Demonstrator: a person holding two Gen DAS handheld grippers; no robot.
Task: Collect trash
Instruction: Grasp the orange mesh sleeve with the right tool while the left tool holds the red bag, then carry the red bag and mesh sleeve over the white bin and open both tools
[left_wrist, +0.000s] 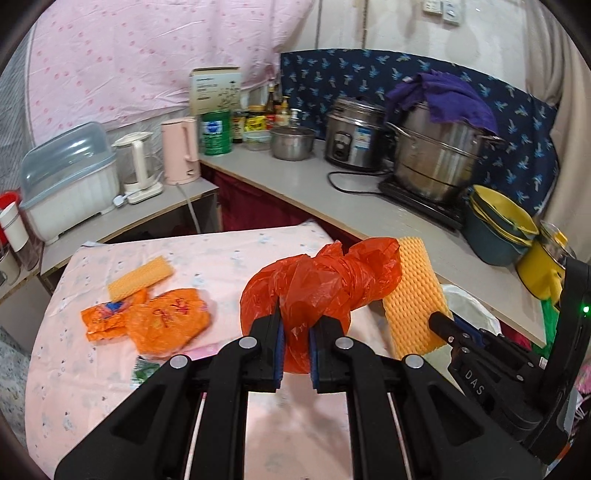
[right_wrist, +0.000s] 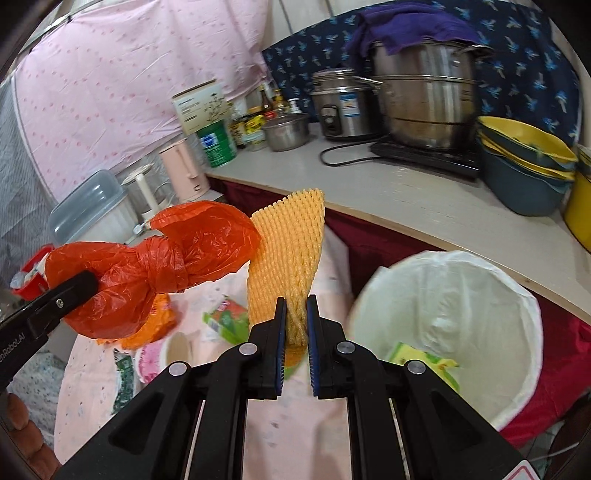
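My left gripper (left_wrist: 296, 325) is shut on a knotted red plastic bag (left_wrist: 321, 280), held above the pink table; the same red bag (right_wrist: 155, 266) shows at the left of the right wrist view. My right gripper (right_wrist: 296, 317) is shut on a yellow foam fruit net (right_wrist: 288, 251), which stands upright; that foam net (left_wrist: 413, 299) shows beside the red bag in the left view. A white-lined trash bin (right_wrist: 517, 295) stands right of the table with a yellow-green wrapper (right_wrist: 424, 363) inside. On the table lie another foam net (left_wrist: 142, 277) and orange wrappers (left_wrist: 166, 321).
A grey counter (left_wrist: 295, 184) runs behind with a steel pot (left_wrist: 439, 158), rice cooker (left_wrist: 354, 133), pink kettle (left_wrist: 181, 151) and stacked bowls (left_wrist: 498, 229). On the pink tablecloth (left_wrist: 221, 254) also lie a green wrapper (right_wrist: 227, 319) and a pink paper cup (right_wrist: 162, 358).
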